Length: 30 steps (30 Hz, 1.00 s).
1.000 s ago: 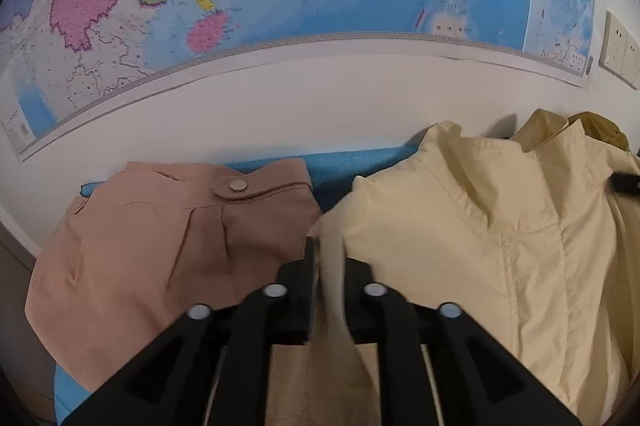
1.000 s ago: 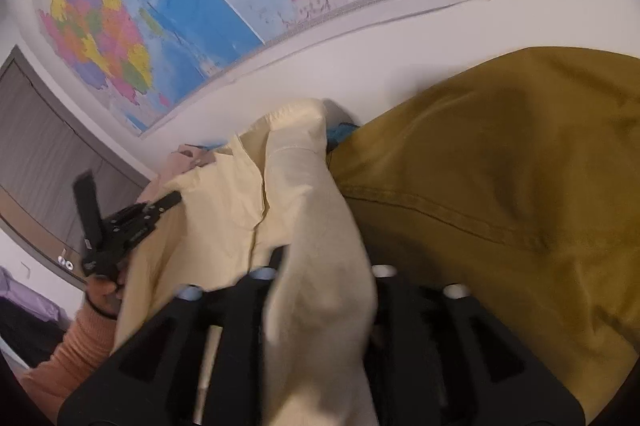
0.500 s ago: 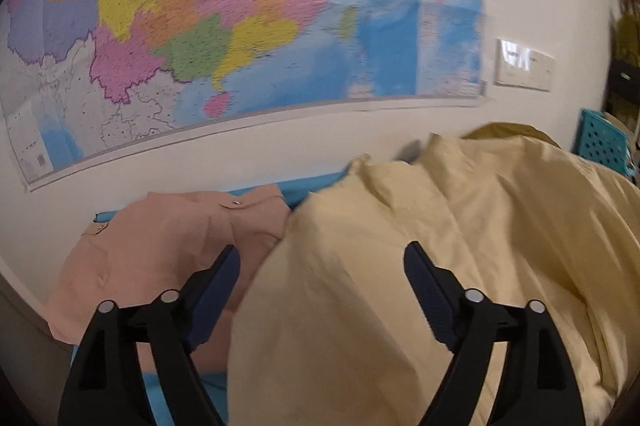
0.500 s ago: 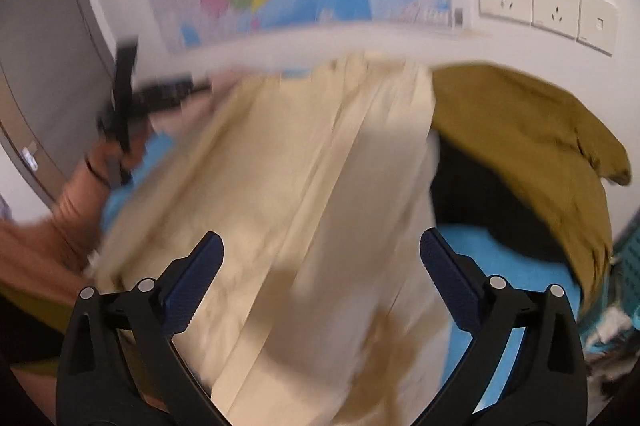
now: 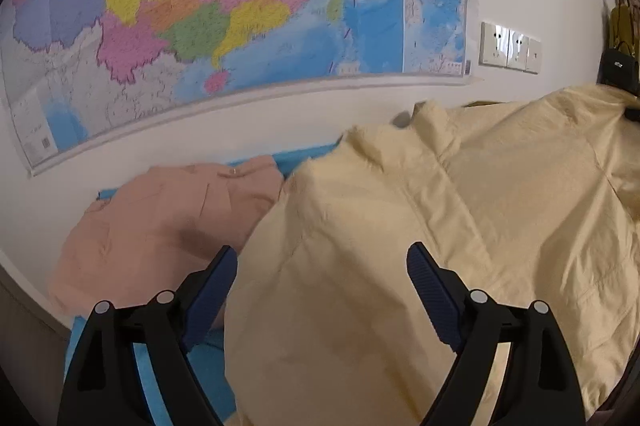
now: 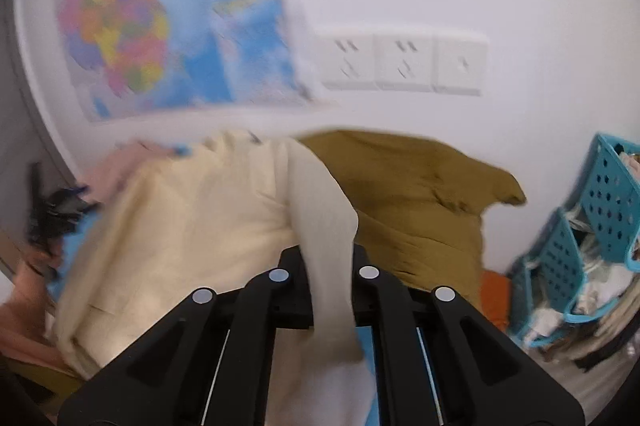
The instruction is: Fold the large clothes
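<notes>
Two grippers: my left gripper (image 5: 322, 268) hangs spread over the yellow garment (image 5: 440, 226) on blue cloth (image 5: 308, 155); my right gripper (image 6: 328, 262) has just closed, pinching its fabric below the wall map (image 5: 240, 5).

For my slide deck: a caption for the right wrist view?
Right gripper shut on a cream jacket fold beside an olive garment.

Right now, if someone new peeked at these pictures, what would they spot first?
Probably the big colourful map on the wall above everything. Below it, a large pale yellow jacket is spread beside a pink garment, and the right gripper pinches a strip of that yellow cloth.
</notes>
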### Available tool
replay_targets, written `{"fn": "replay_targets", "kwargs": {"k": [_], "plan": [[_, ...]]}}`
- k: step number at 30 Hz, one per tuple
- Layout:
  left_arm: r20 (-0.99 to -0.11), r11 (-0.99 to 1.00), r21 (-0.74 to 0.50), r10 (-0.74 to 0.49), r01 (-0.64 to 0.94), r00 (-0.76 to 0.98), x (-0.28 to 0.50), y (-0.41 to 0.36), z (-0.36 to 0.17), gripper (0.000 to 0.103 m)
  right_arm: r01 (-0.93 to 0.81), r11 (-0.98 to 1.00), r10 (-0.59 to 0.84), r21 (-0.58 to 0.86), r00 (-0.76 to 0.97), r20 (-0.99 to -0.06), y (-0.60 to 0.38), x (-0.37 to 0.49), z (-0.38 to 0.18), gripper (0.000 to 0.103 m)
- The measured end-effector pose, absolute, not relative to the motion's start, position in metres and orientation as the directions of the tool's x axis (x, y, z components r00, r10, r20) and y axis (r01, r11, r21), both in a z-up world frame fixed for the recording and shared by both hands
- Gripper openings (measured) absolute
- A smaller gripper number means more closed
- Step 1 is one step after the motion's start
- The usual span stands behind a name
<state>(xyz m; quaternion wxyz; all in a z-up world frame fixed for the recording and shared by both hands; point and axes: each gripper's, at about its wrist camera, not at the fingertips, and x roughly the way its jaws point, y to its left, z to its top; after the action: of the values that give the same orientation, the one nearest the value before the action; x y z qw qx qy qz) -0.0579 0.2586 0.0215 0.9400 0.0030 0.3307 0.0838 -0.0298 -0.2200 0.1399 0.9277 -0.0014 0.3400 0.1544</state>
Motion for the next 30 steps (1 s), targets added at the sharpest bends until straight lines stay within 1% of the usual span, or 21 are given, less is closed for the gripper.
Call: {"fn": "replay_targets", "kwargs": {"k": [1, 2, 4, 5, 6, 7, 9, 12, 14, 16, 17, 18, 19, 20, 21, 23, 25, 26, 28, 29, 30], "plan": [[-0.640, 0.988, 0.047, 0.142, -0.146, 0.755, -0.059, 0.260, 0.017, 0.084, -0.270, 0.955, 0.282, 0.123, 0.701, -0.655, -0.225, -0.021, 0.127, 0.015], [-0.650, 0.989, 0.043, 0.135, -0.141, 0.748, -0.060, 0.260, 0.014, 0.084, -0.241, 0.960, 0.267, 0.139, 0.660, -0.702, -0.230, -0.008, 0.103, 0.018], [-0.674, 0.993, 0.037, 0.110, -0.115, 0.731, -0.064, 0.258, 0.007, 0.084, -0.195, 0.968, 0.247, 0.158, 0.620, -0.745, -0.236, 0.000, 0.068, 0.027], [-0.685, 0.995, 0.030, 0.093, -0.100, 0.722, -0.067, 0.256, 0.004, 0.084, -0.176, 0.968, 0.248, 0.177, 0.594, -0.765, -0.240, 0.003, 0.049, 0.039], [-0.702, 0.997, 0.017, 0.063, -0.071, 0.709, -0.070, 0.252, 0.001, 0.086, -0.160, 0.971, 0.240, 0.179, 0.582, -0.777, -0.243, 0.002, 0.037, 0.057], [-0.711, 0.999, 0.008, 0.043, -0.053, 0.702, -0.073, 0.249, 0.000, 0.087, -0.132, 0.974, 0.226, 0.184, 0.574, -0.787, -0.247, 0.002, 0.023, 0.064], [-0.726, 1.000, 0.010, 0.016, -0.012, 0.687, -0.081, 0.238, -0.003, 0.092, -0.121, 0.969, 0.246, 0.216, 0.574, -0.781, -0.252, -0.002, 0.013, 0.079], [-0.762, 0.999, 0.032, 0.008, 0.025, 0.647, -0.086, 0.222, -0.012, 0.093, -0.093, 0.955, 0.275, 0.282, 0.636, -0.721, -0.270, -0.025, 0.019, 0.088], [-0.789, 0.997, 0.066, 0.033, 0.032, 0.614, -0.085, 0.212, -0.023, 0.092, -0.101, 0.941, 0.304, 0.323, 0.672, -0.675, -0.277, -0.043, 0.025, 0.096], [-0.814, 0.993, 0.112, 0.079, 0.023, 0.576, -0.083, 0.207, -0.035, 0.070, -0.104, 0.929, 0.323, 0.356, 0.700, -0.637, -0.287, -0.062, 0.030, 0.096], [-0.828, 0.990, 0.137, 0.113, 0.004, 0.550, -0.081, 0.209, -0.041, 0.046, -0.108, 0.922, 0.334, 0.371, 0.704, -0.627, -0.290, -0.072, 0.030, 0.097], [-0.836, 0.992, 0.127, 0.113, -0.012, 0.537, -0.080, 0.215, -0.040, 0.023, -0.107, 0.922, 0.335, 0.373, 0.703, -0.627, -0.292, -0.076, 0.029, 0.097], [-0.837, 0.994, 0.106, 0.104, -0.026, 0.538, -0.082, 0.222, -0.036, 0.010, -0.103, 0.924, 0.329, 0.367, 0.705, -0.629, -0.293, -0.085, 0.026, 0.097], [-0.831, 0.994, 0.098, 0.110, -0.051, 0.546, -0.084, 0.232, -0.027, 0.004, -0.103, 0.925, 0.327, 0.365, 0.704, -0.631, -0.293, -0.092, 0.022, 0.097], [-0.817, 0.991, 0.097, 0.129, -0.087, 0.561, -0.087, 0.244, -0.014, 0.004, -0.101, 0.926, 0.326, 0.365, 0.701, -0.634, -0.293, -0.096, 0.020, 0.097], [-0.776, 0.979, 0.101, 0.187, -0.175, 0.602, -0.094, 0.274, 0.021, 0.004, -0.094, 0.921, 0.330, 0.378, 0.702, -0.630, -0.294, -0.104, 0.013, 0.097], [-0.731, 0.951, 0.140, 0.287, -0.275, 0.619, -0.102, 0.305, 0.057, 0.004, -0.107, 0.913, 0.345, 0.393, 0.714, -0.609, -0.293, -0.109, 0.013, 0.096], [-0.710, 0.930, 0.173, 0.347, -0.326, 0.613, -0.105, 0.321, 0.071, 0.007, -0.118, 0.911, 0.351, 0.396, 0.724, -0.594, -0.290, -0.112, 0.015, 0.096], [-0.709, 0.876, 0.234, 0.451, -0.422, 0.542, -0.103, 0.353, 0.079, 0.037, -0.151, 0.905, 0.371, 0.397, 0.736, -0.567, -0.282, -0.118, 0.020, 0.096], [-0.699, 0.830, 0.316, 0.531, -0.459, 0.479, -0.100, 0.366, 0.073, 0.065, -0.173, 0.906, 0.378, 0.387, 0.743, -0.552, -0.276, -0.121, 0.023, 0.096], [-0.670, 0.760, 0.418, 0.628, -0.498, 0.396, -0.097, 0.376, 0.061, 0.081, -0.201, 0.904, 0.390, 0.377, 0.748, -0.537, -0.268, -0.125, 0.026, 0.096]]}}
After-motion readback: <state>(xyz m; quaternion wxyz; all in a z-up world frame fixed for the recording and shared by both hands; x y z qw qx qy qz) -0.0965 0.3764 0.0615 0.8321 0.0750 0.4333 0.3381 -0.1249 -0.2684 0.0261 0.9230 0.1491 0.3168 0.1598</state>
